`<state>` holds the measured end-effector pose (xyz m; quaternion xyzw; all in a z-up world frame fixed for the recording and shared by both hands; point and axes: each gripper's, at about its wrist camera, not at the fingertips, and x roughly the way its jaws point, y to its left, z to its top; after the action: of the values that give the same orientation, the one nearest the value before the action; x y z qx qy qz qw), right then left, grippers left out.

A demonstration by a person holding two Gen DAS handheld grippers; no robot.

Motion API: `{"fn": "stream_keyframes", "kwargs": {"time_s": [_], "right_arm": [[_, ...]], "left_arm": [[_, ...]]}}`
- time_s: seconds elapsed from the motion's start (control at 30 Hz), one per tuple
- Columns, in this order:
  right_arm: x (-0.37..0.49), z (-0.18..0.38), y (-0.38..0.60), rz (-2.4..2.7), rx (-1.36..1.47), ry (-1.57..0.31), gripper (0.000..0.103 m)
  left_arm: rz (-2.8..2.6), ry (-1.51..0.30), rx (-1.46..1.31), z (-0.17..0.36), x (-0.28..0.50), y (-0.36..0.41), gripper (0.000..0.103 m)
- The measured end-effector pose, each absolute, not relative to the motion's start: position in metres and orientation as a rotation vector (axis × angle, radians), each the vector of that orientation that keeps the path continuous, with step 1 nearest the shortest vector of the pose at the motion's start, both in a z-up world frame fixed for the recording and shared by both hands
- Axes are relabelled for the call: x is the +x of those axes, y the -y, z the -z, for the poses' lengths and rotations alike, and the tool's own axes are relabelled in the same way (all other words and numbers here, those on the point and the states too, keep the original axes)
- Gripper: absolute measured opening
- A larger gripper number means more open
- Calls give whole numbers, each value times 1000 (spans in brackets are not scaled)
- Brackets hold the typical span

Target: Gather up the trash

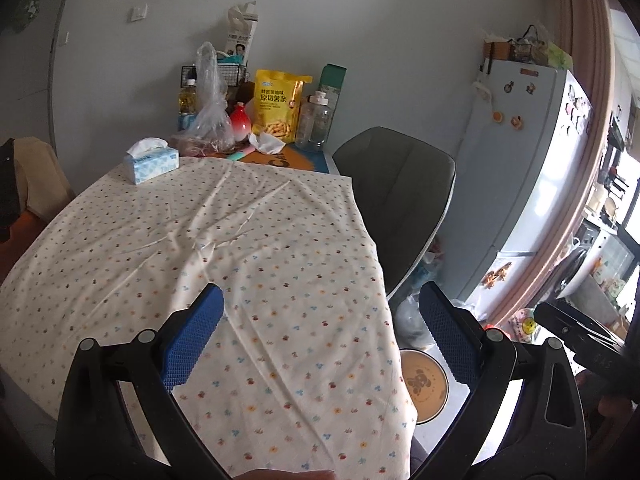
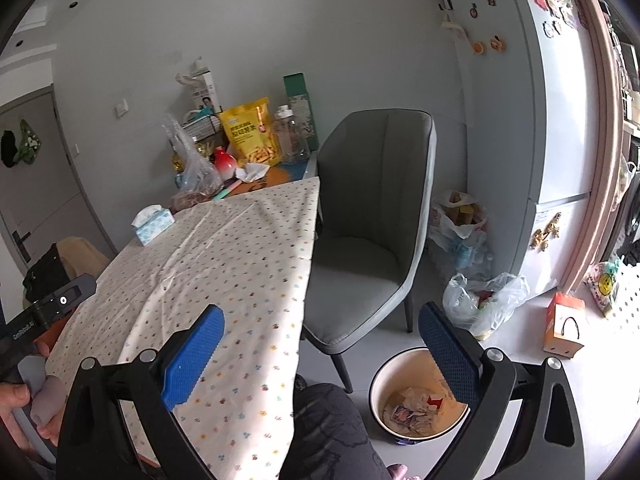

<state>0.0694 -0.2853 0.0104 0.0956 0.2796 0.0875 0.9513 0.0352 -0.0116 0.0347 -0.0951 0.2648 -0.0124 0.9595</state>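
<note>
Both your tongs were spread wide and empty: left gripper (image 1: 320, 332) over the near tablecloth (image 1: 224, 248), right gripper (image 2: 320, 344) out past the table edge above the chair (image 2: 372, 216). The only obvious trash was the crumpled tissue (image 1: 267, 143) at the far end, touching the yellow snack bag (image 1: 278, 104) and just beside the red vase (image 1: 240, 123). It looked featherlight, soft and crushable, so I'd have pinched a raised fold, not the flat edge. The cloth was wrinkled and loose and could have snagged. The bin (image 2: 420, 394) sat on the floor, right of your knee, already holding scraps.
</note>
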Motion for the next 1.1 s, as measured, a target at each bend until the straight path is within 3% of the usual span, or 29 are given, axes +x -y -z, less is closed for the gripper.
{"fn": "stream_keyframes", "kwargs": {"time_s": [1.1], "right_arm": [[54,2,267,-235,184,-574,95]], "left_arm": [[22,-529,-168,-26,20,8,97]]}}
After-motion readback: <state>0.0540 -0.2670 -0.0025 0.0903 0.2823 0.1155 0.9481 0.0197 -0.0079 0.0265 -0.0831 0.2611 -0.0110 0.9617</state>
